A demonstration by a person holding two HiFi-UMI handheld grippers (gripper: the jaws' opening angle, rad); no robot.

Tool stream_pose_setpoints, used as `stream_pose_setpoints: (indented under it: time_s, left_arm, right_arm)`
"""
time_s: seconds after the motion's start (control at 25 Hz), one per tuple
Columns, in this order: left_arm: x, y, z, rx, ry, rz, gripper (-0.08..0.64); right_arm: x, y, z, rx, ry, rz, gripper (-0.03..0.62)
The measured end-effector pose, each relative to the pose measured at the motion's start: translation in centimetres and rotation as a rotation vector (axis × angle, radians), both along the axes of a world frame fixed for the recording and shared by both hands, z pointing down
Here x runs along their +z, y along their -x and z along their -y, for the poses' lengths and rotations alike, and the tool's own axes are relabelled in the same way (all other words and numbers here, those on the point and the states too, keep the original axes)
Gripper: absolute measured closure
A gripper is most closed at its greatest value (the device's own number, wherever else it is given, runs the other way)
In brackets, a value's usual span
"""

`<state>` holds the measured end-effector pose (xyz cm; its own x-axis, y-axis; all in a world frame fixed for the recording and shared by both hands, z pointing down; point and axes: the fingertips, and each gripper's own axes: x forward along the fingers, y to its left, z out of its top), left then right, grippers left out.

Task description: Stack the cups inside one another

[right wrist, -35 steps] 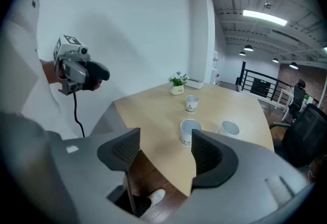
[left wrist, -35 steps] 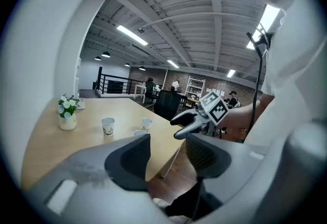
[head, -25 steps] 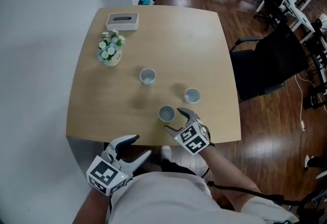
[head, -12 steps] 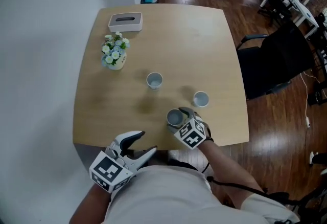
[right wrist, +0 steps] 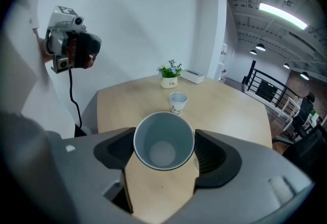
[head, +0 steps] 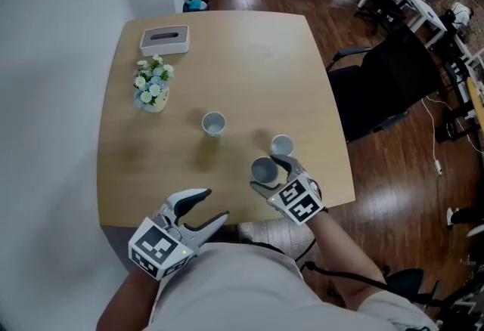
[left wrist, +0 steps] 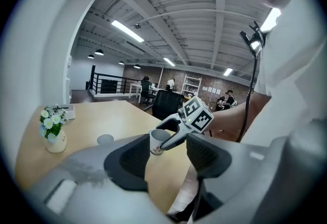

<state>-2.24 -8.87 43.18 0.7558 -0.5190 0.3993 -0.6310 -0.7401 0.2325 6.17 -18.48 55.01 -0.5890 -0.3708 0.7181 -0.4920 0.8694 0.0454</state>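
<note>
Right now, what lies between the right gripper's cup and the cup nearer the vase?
Only bare tabletop between the held cup and that far cup, in head view.

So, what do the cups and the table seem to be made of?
Cups: probably paper. The cup held in the right gripper shows a thin rim and a matte pale inside, and the far cup has a white printed wall. Table: light wood or wood-look laminate, smooth, low sheen; which one, I cannot tell.
</note>
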Motion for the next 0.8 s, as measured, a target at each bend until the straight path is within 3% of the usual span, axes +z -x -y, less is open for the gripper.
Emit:
stream_pose_setpoints:
  time_s: [0.4,0.8]
  left_arm:
    - [-0.4,-1.8,1.1,0.04,-0.032,-0.021,0.319]
    - [-0.3,-2.0,2.5,-0.021,-0.041,-0.004,0.319]
  right_arm:
    - [-3.9,-6.5,6.2,0.153,-0.08,0.009,0.226]
    - [-1.1,-7.9,9.3,0.139,-0.07,-0.031,0.226]
